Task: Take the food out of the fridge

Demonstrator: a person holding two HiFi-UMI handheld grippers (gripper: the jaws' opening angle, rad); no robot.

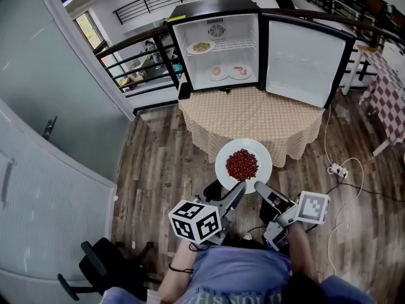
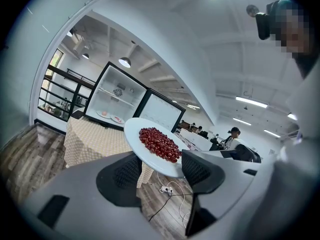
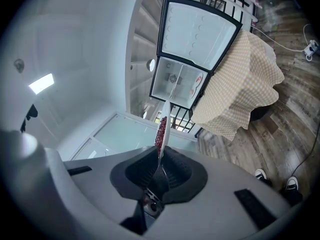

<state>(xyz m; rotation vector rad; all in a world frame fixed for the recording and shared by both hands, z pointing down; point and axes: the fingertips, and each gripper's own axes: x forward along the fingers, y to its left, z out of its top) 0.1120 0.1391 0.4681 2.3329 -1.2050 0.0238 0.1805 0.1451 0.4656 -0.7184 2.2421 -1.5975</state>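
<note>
A white plate [image 1: 223, 167] heaped with red food [image 1: 242, 164] hangs in the air in front of the table. My right gripper [image 1: 258, 186] is shut on its near rim; in the right gripper view the plate [image 3: 164, 115] stands edge-on, pinched between the pads. My left gripper [image 1: 237, 192] reaches to the same rim from the left, jaws wide apart; the plate [image 2: 137, 146] lies over the gap between its pads [image 2: 128, 171]. The open fridge [image 1: 215, 43] holds a plate of yellowish food [image 1: 201, 47] above and two plates [image 1: 216, 72] [image 1: 240, 71] below.
The fridge stands on a table with a checked cloth [image 1: 253, 116], its door [image 1: 304, 59] swung open to the right. A power strip with cable [image 1: 338, 170] lies on the wood floor. An office chair [image 1: 95, 265] is at lower left, a red checked table [image 1: 386, 100] at right.
</note>
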